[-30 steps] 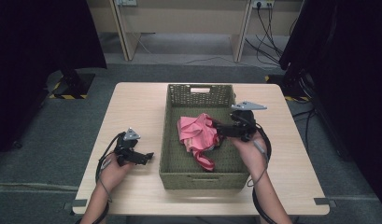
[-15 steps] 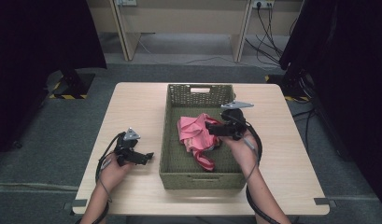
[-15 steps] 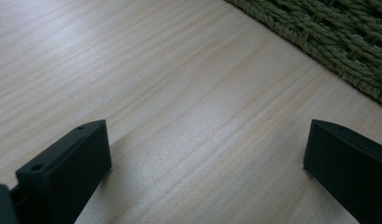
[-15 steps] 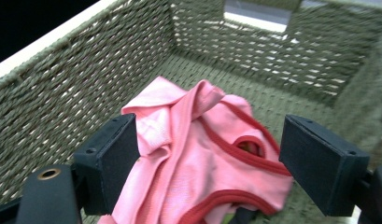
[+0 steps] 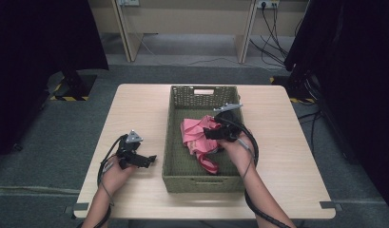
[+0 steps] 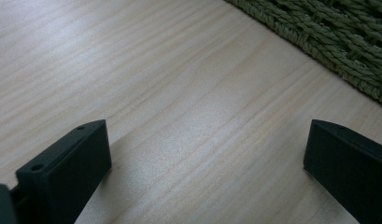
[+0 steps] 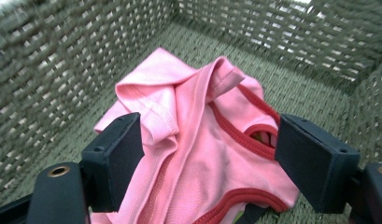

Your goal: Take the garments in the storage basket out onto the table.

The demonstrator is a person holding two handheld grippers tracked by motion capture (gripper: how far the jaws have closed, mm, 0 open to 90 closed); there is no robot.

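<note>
Shirt (image 7: 198,154) lies crumpled in the basket (image 5: 175,118) — your right gripper (image 7: 207,154), jaws apart and just been closing, straddles it; sink deeper before pinching. Left gripper (image 6: 202,177) waits open on the table (image 6: 132,70).

Pale wooden table (image 5: 135,109) under a green woven basket (image 5: 202,183)

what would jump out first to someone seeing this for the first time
The pink garment with red trim, crumpled on the floor of the olive woven basket at mid-table. The right gripper hangs just over it, jaws apart on either side of the cloth and just closing a little. The left gripper rests open on the bare wooden table beside the basket.
</note>
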